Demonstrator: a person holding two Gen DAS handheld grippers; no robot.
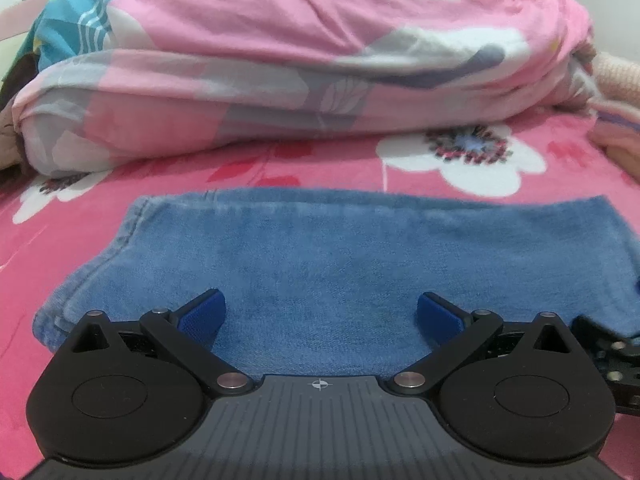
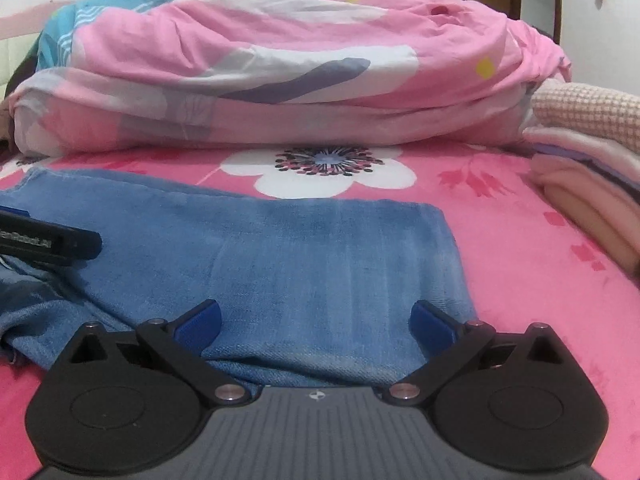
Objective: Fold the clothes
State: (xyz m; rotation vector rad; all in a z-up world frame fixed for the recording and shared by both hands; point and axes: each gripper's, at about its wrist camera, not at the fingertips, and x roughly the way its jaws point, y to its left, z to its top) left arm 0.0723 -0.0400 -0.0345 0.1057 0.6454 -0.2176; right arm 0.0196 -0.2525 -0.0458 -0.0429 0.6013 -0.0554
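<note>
Lying flat on the pink flowered bedspread [image 2: 520, 240], toward its near edge, the blue denim garment [image 1: 320, 256] looks already folded into a broad rectangle, with a seamed edge on its left side and a straight edge on its right. It should handle as soft but fairly heavy cloth: limp enough to sag between two holds, thick enough to keep a crease, and not slippery against the fleecy cover. The best holds are probably the near corners or the doubled near hem, where the jaws can bite through all layers at once. The left gripper [image 1: 321, 316] stands wide open, its blue pads low over the denim's near part, gripping nothing; whether the pads touch the cloth I cannot tell. The right gripper [image 2: 316, 322] is equally wide open and empty, hovering over the garment's right half near its near edge. Behind, along the far edge, a bundled pink quilt [image 2: 260, 80] lies well apart, and folded pale clothes [image 2: 592, 184] sit at the right edge.
</note>
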